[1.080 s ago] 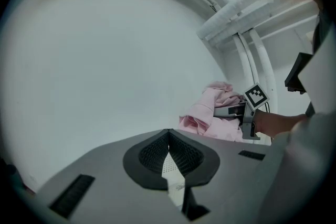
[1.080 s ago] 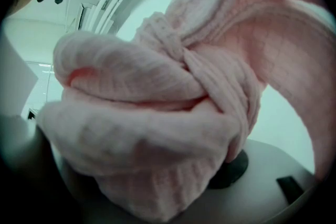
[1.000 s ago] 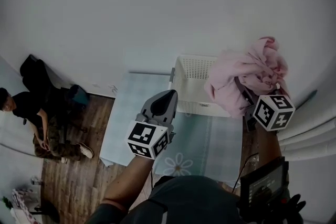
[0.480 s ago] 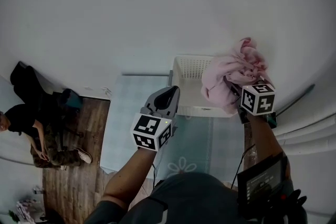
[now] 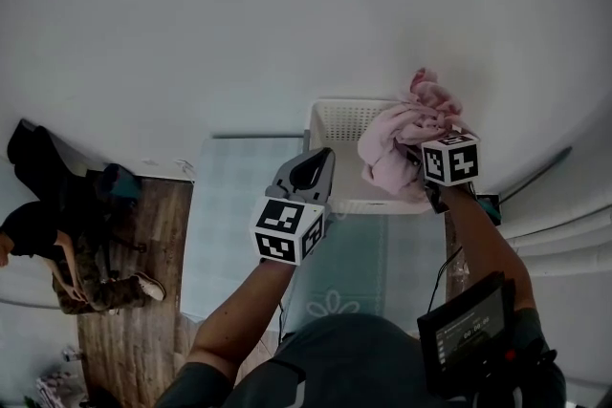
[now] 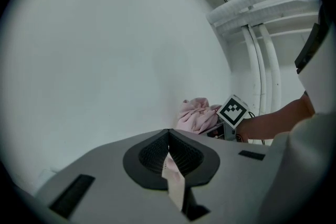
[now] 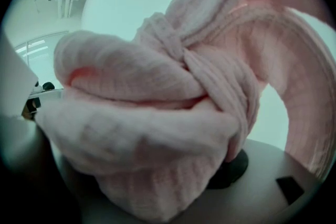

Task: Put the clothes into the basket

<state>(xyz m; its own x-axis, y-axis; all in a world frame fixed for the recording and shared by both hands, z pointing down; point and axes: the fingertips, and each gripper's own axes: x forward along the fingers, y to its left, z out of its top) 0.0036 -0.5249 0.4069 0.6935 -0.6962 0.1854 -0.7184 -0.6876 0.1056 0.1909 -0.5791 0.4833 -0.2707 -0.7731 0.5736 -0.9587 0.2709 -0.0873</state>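
A white perforated basket (image 5: 337, 134) stands on the floor against the far wall, at the far end of a pale blue rug (image 5: 229, 205). A bunched pink garment (image 5: 390, 146) hangs over the basket's right part and hides that side of its inside, so what lies in it cannot be told, nor whether the cloth touches the rim. The right gripper (image 5: 428, 137) has its fingers spread wide and clamped on this thick bundle; in its own view the ribbed cloth fills the frame and covers the fingers. The left gripper (image 5: 317, 162) hovers near the basket's left corner, its fingers meeting at the tips, with a pale sliver in the slot that is hard to identify. A seated person (image 5: 57, 244) is far left, cut off by the edge. The small screen (image 5: 469, 332) at the wearer's waist shows figures too small to read.
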